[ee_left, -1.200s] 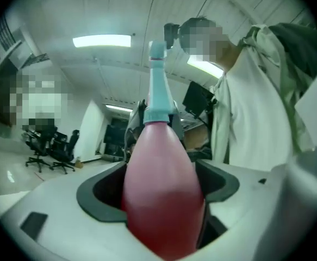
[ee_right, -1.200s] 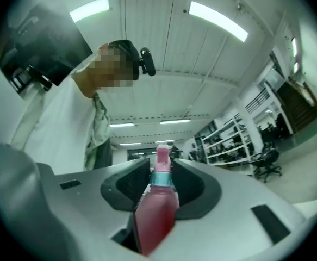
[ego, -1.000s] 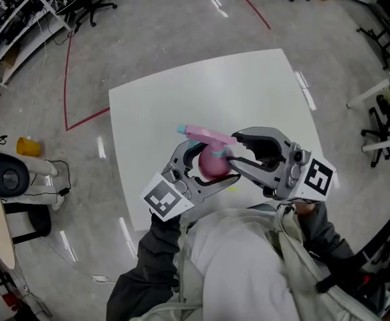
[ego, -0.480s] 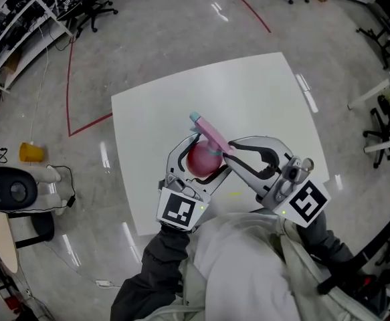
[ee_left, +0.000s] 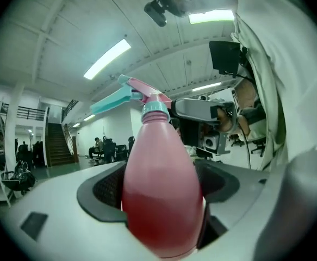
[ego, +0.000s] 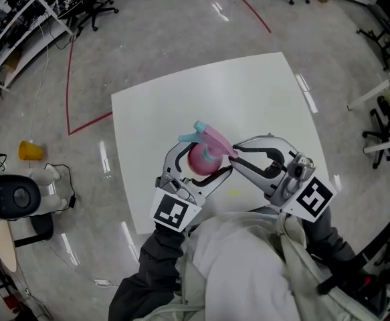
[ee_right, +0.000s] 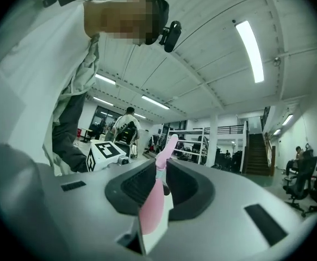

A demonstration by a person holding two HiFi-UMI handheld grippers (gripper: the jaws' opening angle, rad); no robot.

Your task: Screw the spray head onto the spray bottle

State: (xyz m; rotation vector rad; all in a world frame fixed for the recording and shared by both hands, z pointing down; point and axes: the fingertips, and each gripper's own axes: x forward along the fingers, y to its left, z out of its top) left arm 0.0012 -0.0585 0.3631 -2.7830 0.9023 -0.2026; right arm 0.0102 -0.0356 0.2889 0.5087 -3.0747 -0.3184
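Sleeves and marker cubes sit nearest the head camera, and just beyond them the two tools meet over the near part of the white table (ego: 248, 92). The left gripper (ego: 203, 158) has its jaws spread wide and pressed on either flank of the pink spray bottle (ee_left: 161, 189), clamping the bulging body with liquid showing in the lower part. Whether the bottle's base touches the tabletop cannot be told. The spray head (ee_left: 150, 98) sits on the neck, its teal collar at the shoulder and its teal trigger and pink nozzle jutting to one side. The right gripper (ee_right: 157, 185) comes in from the opposite side. Its jaws have just been closing and now stand narrow, with the pink part of the head pinched between the pads.

Threading looks to be the step in hand: the head is seated on the neck, but how far the collar is wound down cannot be read. The next move probably calls for rolling the right wrist to turn the head, with the left holding the bottle steady and the two axes kept in line, so the thread does not cross.

Farther out lie grey floor, a red floor line and office chairs.
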